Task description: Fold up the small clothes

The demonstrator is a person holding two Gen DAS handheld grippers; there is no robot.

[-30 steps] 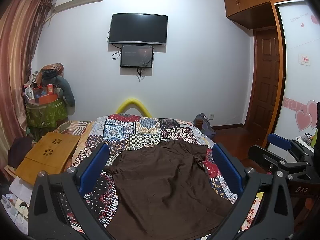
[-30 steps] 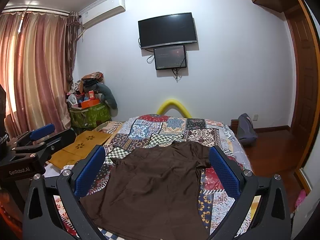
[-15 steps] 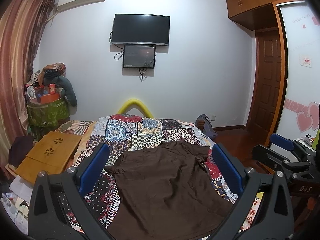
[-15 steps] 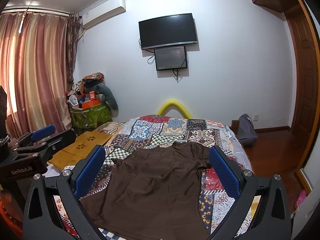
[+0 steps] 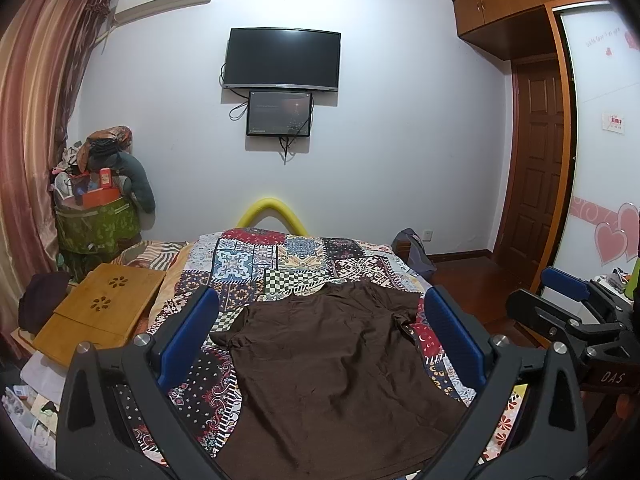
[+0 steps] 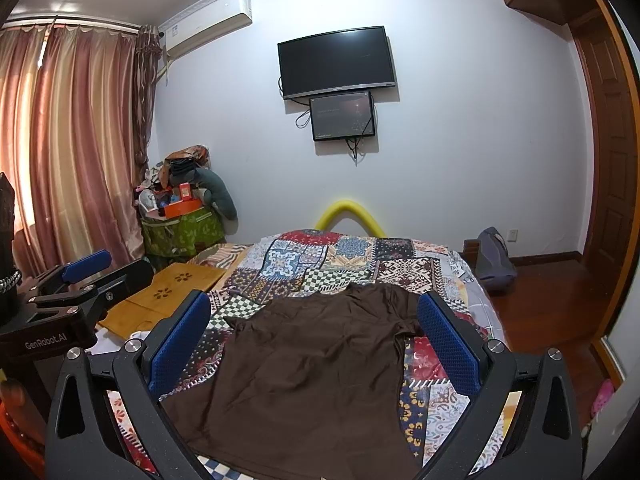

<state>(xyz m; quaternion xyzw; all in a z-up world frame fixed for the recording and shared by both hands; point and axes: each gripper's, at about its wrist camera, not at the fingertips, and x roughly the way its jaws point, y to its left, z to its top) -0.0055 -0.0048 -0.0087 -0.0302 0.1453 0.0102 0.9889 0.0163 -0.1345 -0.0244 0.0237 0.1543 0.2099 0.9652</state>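
Left wrist view. Saw a brown shirt (image 5: 336, 376) spread flat on a patchwork bed (image 5: 288, 268), neck end toward 12 o'clock, hem toward 6. Held the left gripper (image 5: 320, 336) above the near end of the bed, blue fingers (image 5: 188, 340) spread wide, one at 9 o'clock of the shirt and one at 3, gripping nothing and not touching the cloth. Caught the right gripper (image 5: 576, 304) far out at 3 o'clock, off the side of the bed, fingers apart too. Found a wooden tray (image 5: 100, 312) at 9 o'clock beside the bed, a green bag (image 5: 96, 228) piled with stuff behind it at 10. Spotted a TV (image 5: 282, 60) on the wall at 12, a small screen (image 5: 279, 113) just under it, and a yellow tube (image 5: 272, 210) bent over the far end of the bed.

Right wrist view. Saw the same shirt (image 6: 316, 376) lying flat in the middle of the bed (image 6: 320, 256), one sleeve pointing to 9, the other a bit bunched at 3. Held the right gripper (image 6: 316, 336) over the near end, blue fingers (image 6: 448, 348) spread wide on both sides of the shirt, nothing between them. Caught the left gripper (image 6: 76, 276) at 9 o'clock, fingers apart, away from the shirt. Found the tray (image 6: 168, 292) just past it, the green bag (image 6: 180, 232) at 10, pink curtains (image 6: 68, 152) further left.
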